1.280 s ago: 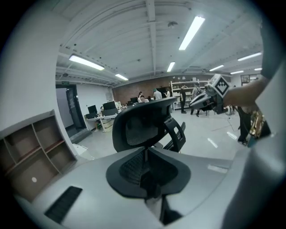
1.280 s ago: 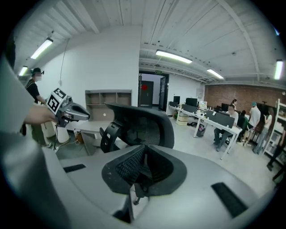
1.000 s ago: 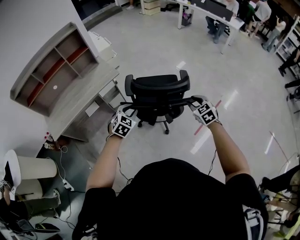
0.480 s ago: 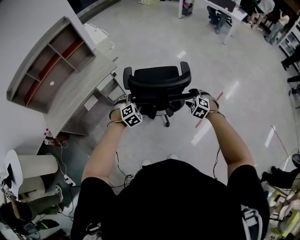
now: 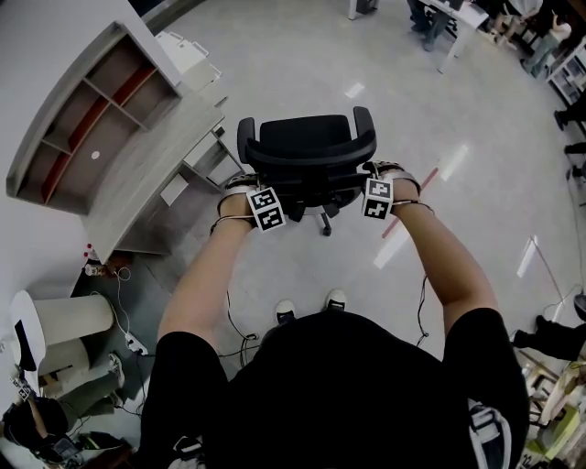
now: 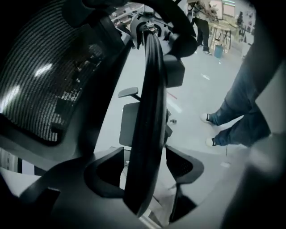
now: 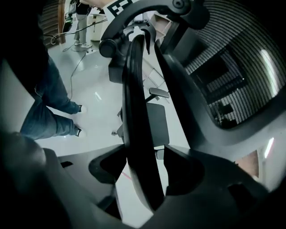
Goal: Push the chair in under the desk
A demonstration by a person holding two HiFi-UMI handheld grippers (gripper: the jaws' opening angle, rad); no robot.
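The black mesh office chair (image 5: 307, 151) stands on the floor to the right of the grey desk (image 5: 137, 174), its back toward me. My left gripper (image 5: 240, 186) is at the left side of the chair's back and my right gripper (image 5: 389, 176) at the right side. In the left gripper view a black curved bar (image 6: 149, 112) of the chair runs between the jaws of the left gripper (image 6: 145, 154), with a gap beside it. The right gripper (image 7: 145, 154) straddles a like bar (image 7: 136, 112). Both pairs of jaws have just been opening and stand open around the bars.
A shelf unit (image 5: 82, 110) sits on the desk by the wall. A white cylindrical bin (image 5: 64, 325) and cables (image 5: 119, 284) lie at the lower left. My shoes (image 5: 311, 307) are behind the chair. Red floor tape (image 5: 403, 220) runs at the right; people sit at far tables (image 5: 439, 14).
Both grippers have come down from the bar at the top of the chair's back to its two sides. Their marker cubes have turned.
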